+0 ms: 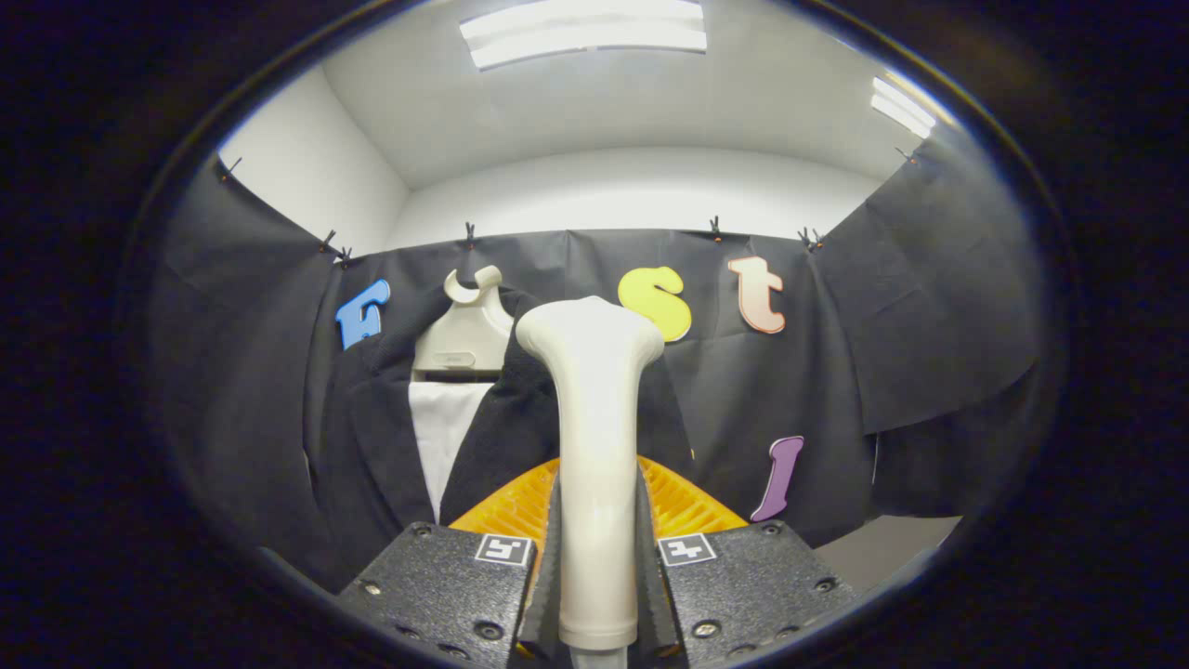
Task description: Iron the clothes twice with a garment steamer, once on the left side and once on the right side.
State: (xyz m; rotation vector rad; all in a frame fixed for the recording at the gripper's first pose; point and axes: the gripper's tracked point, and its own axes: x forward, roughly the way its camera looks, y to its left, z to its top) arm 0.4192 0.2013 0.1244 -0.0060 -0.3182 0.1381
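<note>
Gripper [597,557] fingers pinch the smooth cream plastic garment-steamer handle [594,446] at its straight shank, likely rigid, slippery and top-heavy, with its flared head just before the soft dark jacket [372,437] on the cream hanger [464,334].

A recording booth: black cloth [929,307] clipped across white walls [316,177], ceiling light panels [585,32] at top centre.
</note>
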